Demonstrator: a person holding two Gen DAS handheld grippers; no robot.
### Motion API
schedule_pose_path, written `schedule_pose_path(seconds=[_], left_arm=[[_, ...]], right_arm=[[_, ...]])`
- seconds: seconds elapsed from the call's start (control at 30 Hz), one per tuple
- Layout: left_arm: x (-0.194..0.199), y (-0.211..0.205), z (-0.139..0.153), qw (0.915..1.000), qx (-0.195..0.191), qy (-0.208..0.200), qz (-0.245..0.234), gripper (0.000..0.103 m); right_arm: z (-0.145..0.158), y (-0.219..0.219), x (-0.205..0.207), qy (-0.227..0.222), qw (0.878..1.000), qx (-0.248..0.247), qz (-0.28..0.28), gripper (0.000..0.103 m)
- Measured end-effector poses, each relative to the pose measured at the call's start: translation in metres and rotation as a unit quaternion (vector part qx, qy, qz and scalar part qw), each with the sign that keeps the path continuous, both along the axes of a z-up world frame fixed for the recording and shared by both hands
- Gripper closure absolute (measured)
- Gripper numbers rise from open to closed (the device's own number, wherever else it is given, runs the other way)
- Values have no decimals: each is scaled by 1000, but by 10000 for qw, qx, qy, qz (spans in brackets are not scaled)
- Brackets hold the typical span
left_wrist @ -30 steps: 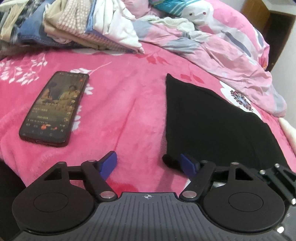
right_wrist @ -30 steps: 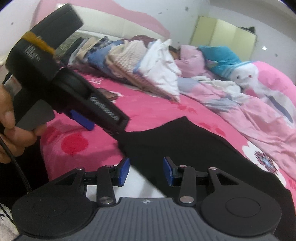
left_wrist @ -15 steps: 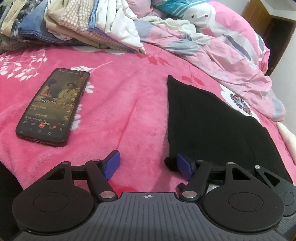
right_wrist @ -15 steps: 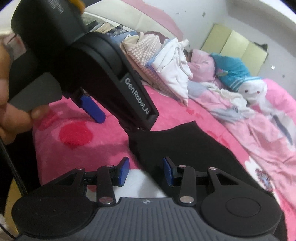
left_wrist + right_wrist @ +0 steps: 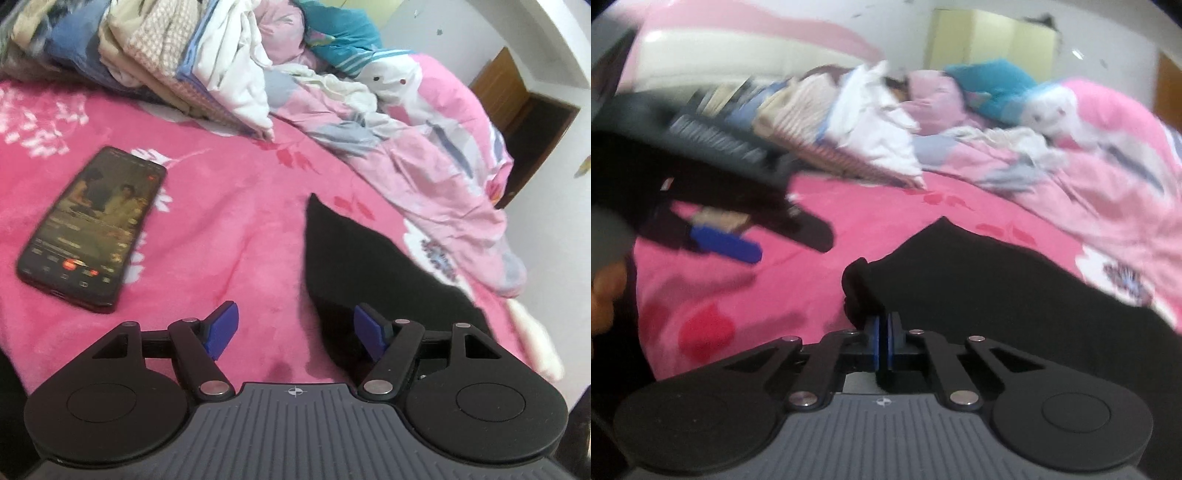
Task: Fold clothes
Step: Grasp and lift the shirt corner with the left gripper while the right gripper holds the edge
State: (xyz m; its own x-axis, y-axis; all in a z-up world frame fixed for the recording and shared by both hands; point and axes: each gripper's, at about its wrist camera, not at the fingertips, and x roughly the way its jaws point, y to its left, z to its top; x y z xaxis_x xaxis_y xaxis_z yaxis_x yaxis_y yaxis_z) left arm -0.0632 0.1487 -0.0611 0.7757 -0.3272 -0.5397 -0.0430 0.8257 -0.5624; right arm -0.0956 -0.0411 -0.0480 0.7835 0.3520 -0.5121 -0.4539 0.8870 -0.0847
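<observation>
A black garment (image 5: pixel 369 266) lies flat on the pink bed blanket (image 5: pixel 240 221), its far corner pointing away. My left gripper (image 5: pixel 295 317) stands open just above the blanket at the garment's near left edge; the right fingertip overlaps the cloth, and nothing is pinched. In the right wrist view my right gripper (image 5: pixel 884 325) is shut on the near edge of the black garment (image 5: pixel 997 288), which bunches up just past the pads. The left gripper shows there blurred at the left, with one of its blue fingers (image 5: pixel 727 243) over the blanket.
A lit phone (image 5: pixel 92 225) lies on the blanket to the left. A row of folded clothes (image 5: pixel 166 55) sits at the back, with a rumpled pink quilt (image 5: pixel 424 155) along the right. A person's hand (image 5: pixel 602 295) shows at the left edge.
My right gripper's jaws have closed on the black garment's near edge, bunching it. The left gripper stayed open, rolled slightly, and now sits further left in the right wrist view.
</observation>
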Motion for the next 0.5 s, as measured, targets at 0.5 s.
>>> schedule_pose_path(seconds=[0.5], left_arm=[[51,17,-27,9612,-2627,782,-304,24]], right_arm=[[27,-45,13,317,9915,1237,-259,101]])
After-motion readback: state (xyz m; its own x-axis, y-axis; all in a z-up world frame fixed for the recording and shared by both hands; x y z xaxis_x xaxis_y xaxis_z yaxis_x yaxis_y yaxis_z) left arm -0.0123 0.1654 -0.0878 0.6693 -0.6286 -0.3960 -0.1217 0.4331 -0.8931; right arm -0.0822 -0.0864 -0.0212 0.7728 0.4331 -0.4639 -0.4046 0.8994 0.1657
